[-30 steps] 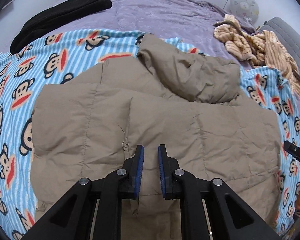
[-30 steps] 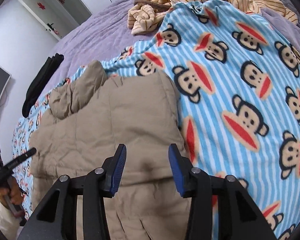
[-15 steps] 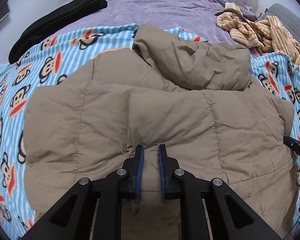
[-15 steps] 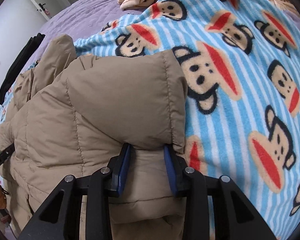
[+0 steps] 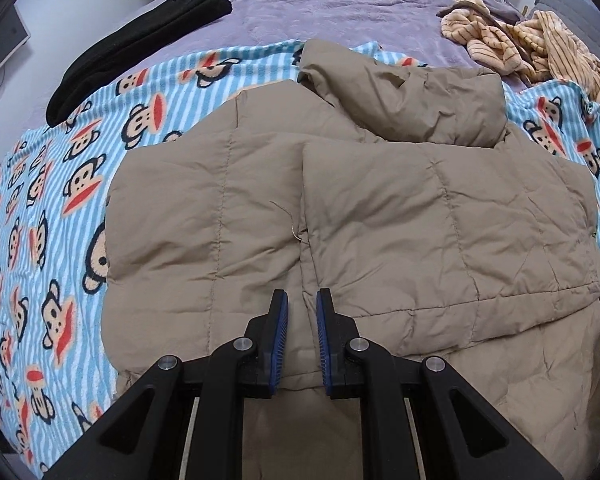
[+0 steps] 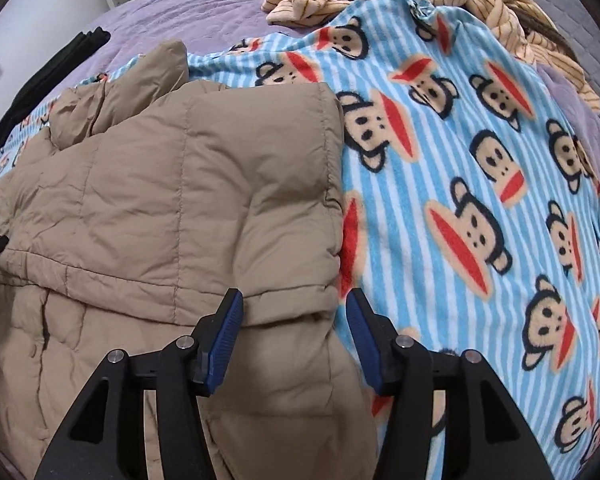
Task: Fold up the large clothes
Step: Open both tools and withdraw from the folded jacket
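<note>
Right gripper [image 6: 294,334] jaws have just been opening, releasing the tan puffer jacket [image 6: 172,200] lying on the monkey blanket [image 6: 480,208], left gripper [image 5: 301,338] pinching its folded edge, so you're mid-fold; next, re-grip w/ right & bring hem up.

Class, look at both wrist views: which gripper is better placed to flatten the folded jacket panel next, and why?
Probably the right gripper: its jaws have just been opening, freeing the puffy folded edge of the tan jacket right below. The left gripper is nearly shut on the jacket's middle.
</note>
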Demonstrator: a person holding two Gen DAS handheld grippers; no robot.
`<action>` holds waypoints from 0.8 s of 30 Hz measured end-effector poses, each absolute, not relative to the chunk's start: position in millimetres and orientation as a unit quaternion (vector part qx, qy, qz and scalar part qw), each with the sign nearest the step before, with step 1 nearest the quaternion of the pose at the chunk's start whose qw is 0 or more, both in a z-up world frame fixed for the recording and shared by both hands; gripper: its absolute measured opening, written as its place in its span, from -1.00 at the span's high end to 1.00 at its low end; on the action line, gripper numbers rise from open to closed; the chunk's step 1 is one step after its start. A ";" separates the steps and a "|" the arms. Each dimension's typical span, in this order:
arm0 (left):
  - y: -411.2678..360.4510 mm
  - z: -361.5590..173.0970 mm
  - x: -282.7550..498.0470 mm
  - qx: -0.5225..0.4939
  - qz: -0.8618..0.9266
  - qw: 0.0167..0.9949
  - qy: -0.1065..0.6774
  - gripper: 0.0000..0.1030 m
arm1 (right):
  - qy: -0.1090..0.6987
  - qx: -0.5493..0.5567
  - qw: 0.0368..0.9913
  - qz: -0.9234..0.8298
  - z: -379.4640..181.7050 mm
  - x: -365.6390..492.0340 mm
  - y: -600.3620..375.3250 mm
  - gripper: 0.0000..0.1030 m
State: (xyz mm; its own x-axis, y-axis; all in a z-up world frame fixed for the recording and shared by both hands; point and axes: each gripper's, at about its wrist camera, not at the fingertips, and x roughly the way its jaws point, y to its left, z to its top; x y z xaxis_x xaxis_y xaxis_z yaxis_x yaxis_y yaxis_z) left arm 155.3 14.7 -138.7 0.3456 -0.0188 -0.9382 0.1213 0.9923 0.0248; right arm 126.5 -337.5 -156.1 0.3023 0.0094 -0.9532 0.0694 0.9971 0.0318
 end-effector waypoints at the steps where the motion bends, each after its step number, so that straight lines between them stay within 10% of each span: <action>1: 14.6 -137.3 153.9 0.045 -0.042 0.818 0.572 0.69 | 0.593 0.048 0.804 -0.016 -153.2 123.0 -339.8 -0.20; 12: 14.7 -125.4 138.3 0.041 -0.031 0.817 0.575 0.64 | 0.605 0.118 0.787 0.003 -150.7 105.3 -334.8 -0.38; 13: 15.3 -126.7 137.2 0.039 -0.028 0.815 0.578 0.39 | 0.605 0.121 0.787 0.005 -151.0 104.8 -333.9 -0.39; 14: 16.2 -128.2 136.2 0.039 -0.018 0.812 0.582 -0.68 | 0.606 0.122 0.786 0.008 -150.9 103.4 -332.8 -0.40; 15: 17.4 -127.8 133.8 0.039 -0.003 0.813 0.581 -0.96 | 0.606 0.123 0.786 0.010 -150.4 102.4 -332.0 -0.42; 24: 9.7 -123.8 117.0 0.051 0.005 0.817 0.574 -0.98 | 0.603 0.154 0.783 0.026 -144.3 89.7 -336.7 -0.54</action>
State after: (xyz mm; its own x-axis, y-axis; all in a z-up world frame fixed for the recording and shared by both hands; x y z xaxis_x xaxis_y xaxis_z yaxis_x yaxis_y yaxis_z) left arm 117.0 9.7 -123.8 0.3402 0.0670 -0.9380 0.0497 0.9948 0.0891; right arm 89.7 -336.7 -144.3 0.2718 0.2257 -0.9355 0.1447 0.9515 0.2716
